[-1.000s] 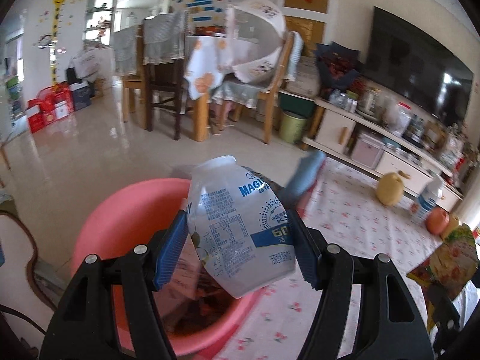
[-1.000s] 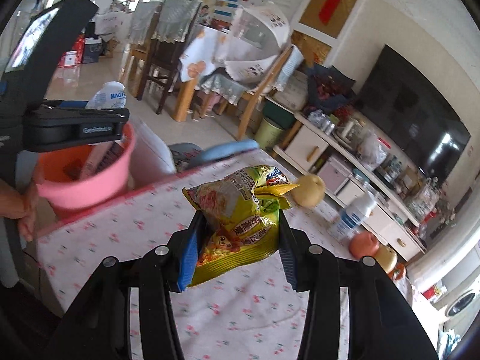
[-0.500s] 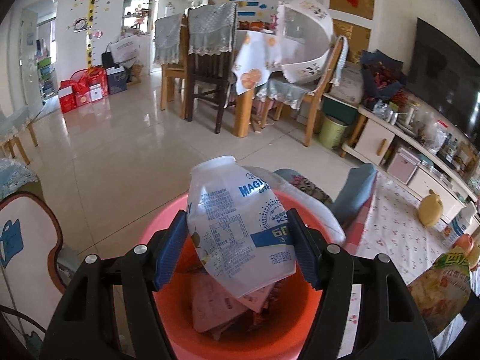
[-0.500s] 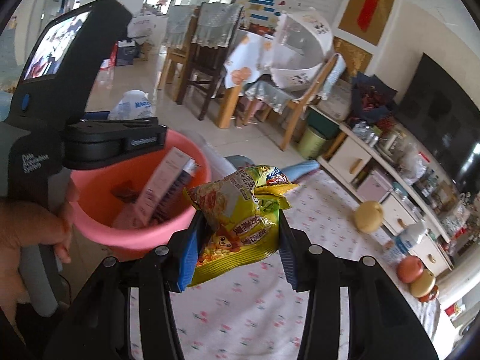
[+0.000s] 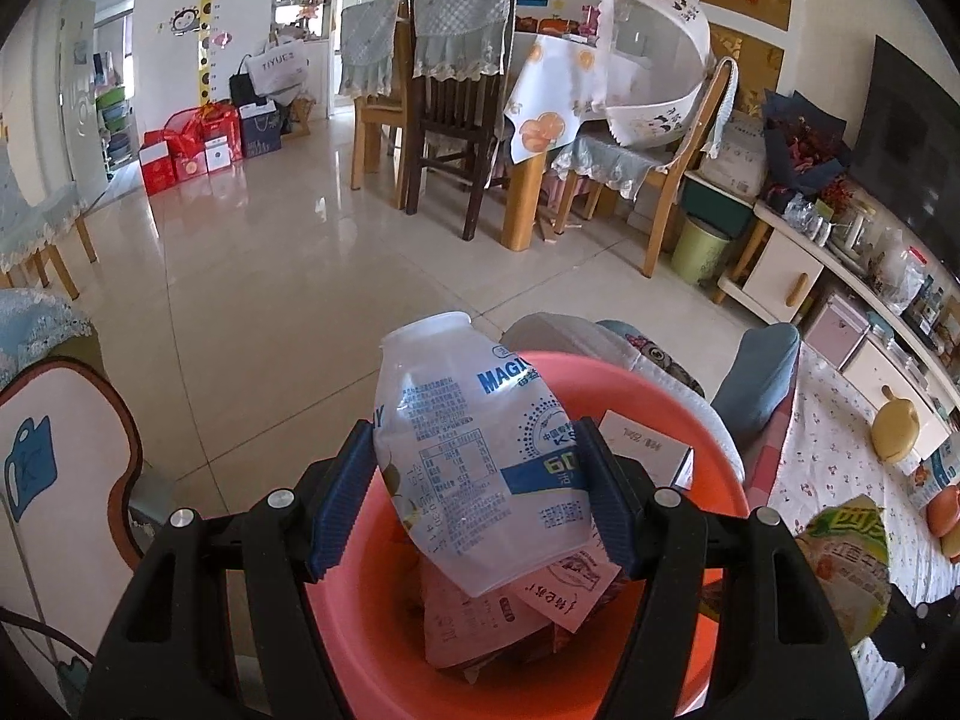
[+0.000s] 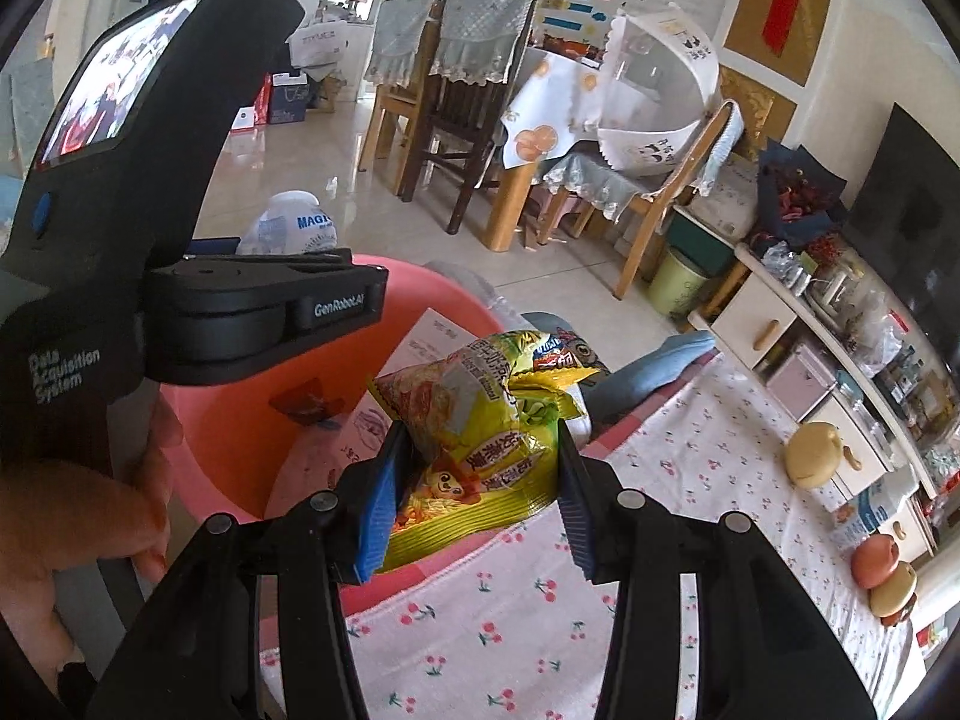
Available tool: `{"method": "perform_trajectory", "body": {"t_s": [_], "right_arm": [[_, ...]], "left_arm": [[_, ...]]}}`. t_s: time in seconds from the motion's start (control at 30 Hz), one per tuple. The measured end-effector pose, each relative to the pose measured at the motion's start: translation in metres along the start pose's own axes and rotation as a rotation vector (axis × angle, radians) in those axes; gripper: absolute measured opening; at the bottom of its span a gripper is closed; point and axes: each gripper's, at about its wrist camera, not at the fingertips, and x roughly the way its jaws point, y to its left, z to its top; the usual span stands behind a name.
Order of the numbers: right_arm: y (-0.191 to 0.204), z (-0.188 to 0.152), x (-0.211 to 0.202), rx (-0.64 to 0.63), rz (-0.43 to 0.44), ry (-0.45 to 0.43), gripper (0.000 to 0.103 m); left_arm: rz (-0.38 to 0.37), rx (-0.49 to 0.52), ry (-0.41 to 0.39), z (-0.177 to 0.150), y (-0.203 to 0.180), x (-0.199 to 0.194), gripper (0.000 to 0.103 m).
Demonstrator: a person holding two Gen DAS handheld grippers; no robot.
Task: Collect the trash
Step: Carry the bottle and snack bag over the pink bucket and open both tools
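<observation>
Trash is in both my claws. My left gripper (image 5: 480,492) is clamped on a crumpled plastic bottle (image 5: 474,450), in the lower middle of the frame over the pink bin (image 5: 714,450). My right gripper (image 6: 477,489) pinches a yellow snack bag (image 6: 480,438) at frame centre, right of the bin, above the cherry-print cloth (image 6: 690,540).

My left tongs (image 5: 474,498) with bottle (image 5: 480,456) over the basin (image 5: 714,438), cartons (image 5: 480,618) in it, my right tongs (image 6: 474,480) with snack bag (image 6: 480,420) beside its rim, tabletop (image 6: 690,540) to the right.
</observation>
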Motion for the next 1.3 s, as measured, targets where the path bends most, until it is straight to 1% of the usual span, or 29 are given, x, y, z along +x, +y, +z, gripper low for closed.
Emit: {"method": "perform_trajectory", "body": {"t_s": [0.43, 0.53, 0.57, 0.6, 0.63, 0.67, 0.7, 0.8, 0.93, 1.0, 1.07, 1.3], "right_arm": [[0.006, -0.002, 0.014, -0.011, 0.025, 0.013, 0.048], [0.006, -0.002, 0.018, -0.018, 0.036, 0.016, 0.048], [0.007, -0.002, 0.020, -0.028, 0.043, 0.018, 0.051], [0.009, -0.003, 0.023, -0.036, 0.046, 0.022, 0.058], [0.010, -0.004, 0.025, -0.045, 0.041, 0.025, 0.063], [0.011, -0.006, 0.025, -0.048, 0.030, 0.022, 0.073], [0.010, -0.008, 0.024, -0.045, 0.009, 0.016, 0.078], [0.000, -0.013, 0.020, 0.004, -0.006, 0.009, 0.081], [-0.023, -0.017, 0.009, 0.088, -0.043, -0.005, 0.085], [-0.035, -0.018, 0.003, 0.132, -0.061, -0.011, 0.089], [-0.048, -0.022, -0.004, 0.179, -0.077, -0.015, 0.089], [-0.081, -0.043, -0.023, 0.299, -0.095, -0.016, 0.090]], "left_arm": [[0.009, 0.004, 0.015, 0.001, 0.000, 0.004, 0.068], [0.021, 0.011, 0.019, 0.000, -0.001, 0.006, 0.068], [0.034, 0.014, 0.019, 0.000, -0.001, 0.006, 0.069], [0.046, 0.019, 0.019, 0.000, -0.003, 0.008, 0.072], [0.068, 0.028, 0.022, 0.000, -0.004, 0.009, 0.085], [0.095, 0.046, 0.027, -0.001, -0.005, 0.011, 0.090], [0.106, 0.059, 0.031, -0.001, -0.006, 0.012, 0.090], [0.116, 0.064, 0.038, 0.000, -0.007, 0.013, 0.090], [0.125, 0.062, 0.019, 0.002, -0.007, 0.008, 0.093], [0.125, 0.069, 0.012, 0.003, -0.008, 0.006, 0.095], [0.123, 0.077, 0.004, 0.003, -0.010, 0.004, 0.096], [0.072, 0.123, -0.045, 0.000, -0.028, -0.010, 0.096]]}}
